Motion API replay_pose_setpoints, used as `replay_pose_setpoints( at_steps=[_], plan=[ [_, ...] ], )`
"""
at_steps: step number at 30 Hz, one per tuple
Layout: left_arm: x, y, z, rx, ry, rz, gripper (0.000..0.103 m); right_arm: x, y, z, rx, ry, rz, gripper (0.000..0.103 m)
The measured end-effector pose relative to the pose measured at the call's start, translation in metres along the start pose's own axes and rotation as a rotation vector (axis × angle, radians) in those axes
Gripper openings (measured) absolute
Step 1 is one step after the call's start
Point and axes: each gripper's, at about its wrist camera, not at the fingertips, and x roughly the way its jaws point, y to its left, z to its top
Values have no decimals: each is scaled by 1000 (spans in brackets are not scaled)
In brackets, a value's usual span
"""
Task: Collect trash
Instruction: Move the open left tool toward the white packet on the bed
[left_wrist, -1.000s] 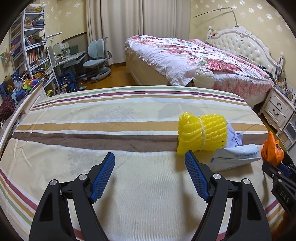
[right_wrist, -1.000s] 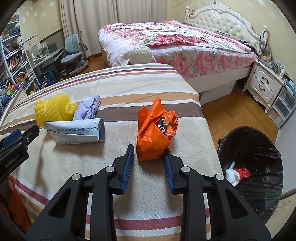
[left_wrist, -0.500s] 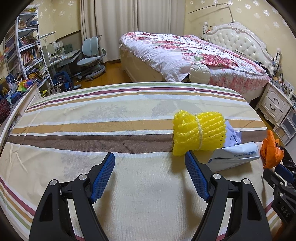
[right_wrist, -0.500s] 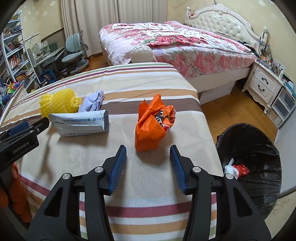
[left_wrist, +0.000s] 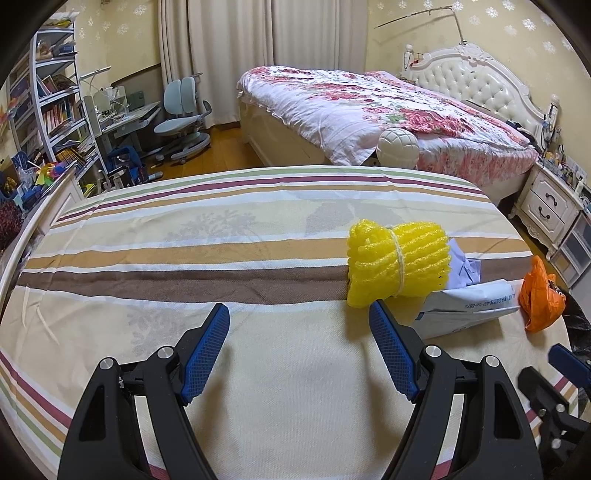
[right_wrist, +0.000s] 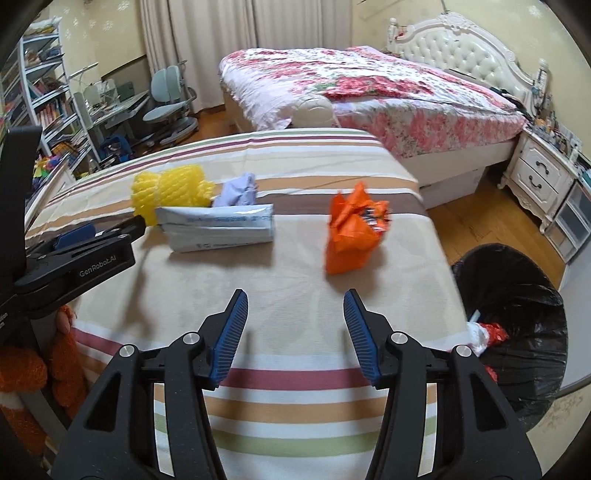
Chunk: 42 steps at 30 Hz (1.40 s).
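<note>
Crumpled orange plastic bag (right_wrist: 352, 232) now stands free near the striped desk's (right_wrist: 295, 369) right edge; the right tongs (right_wrist: 295, 332), opening and empty, have backed off; left tongs (left_wrist: 299, 347) gape empty.

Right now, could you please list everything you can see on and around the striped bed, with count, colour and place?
Foam net roll: one, yellow, on the striped sheet, touching the envelope.
Crumpled paper: one, pale lilac, behind the envelope, beside the foam roll.
Padded envelope: one, grey-white, flat on the sheet.
Plastic bag: one, orange, standing alone near the sheet's edge.
Trash bin: one, black liner, on the floor beside the bed, some trash inside.
Floral bed: one, pink and white, behind.
Nightstand: one, white, beside the floral bed.
Desk chair: one, pale blue, by the curtains.
Left gripper: blue pads, open, empty, over the sheet.
Right gripper: blue pads, jaws opening, nothing between them.
</note>
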Motion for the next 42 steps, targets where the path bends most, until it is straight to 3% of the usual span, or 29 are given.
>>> replay_pose_setpoints(
  at_steps=[6, 15, 26, 42],
  plan=[
    [0, 10, -2, -15, 5, 7, 76, 23, 16, 13, -26, 5, -21, 51],
    [-5, 12, -4, -5, -8, -3, 76, 25, 5, 29, 20, -23, -55, 51],
    [-17, -15, -12, 78, -43, -61, 76, -4, -18, -3, 25, -18, -62, 51],
    [-5, -56, -9, 171, 15, -128, 79, -2, -54, -18, 98, 0, -62, 52]
  ],
)
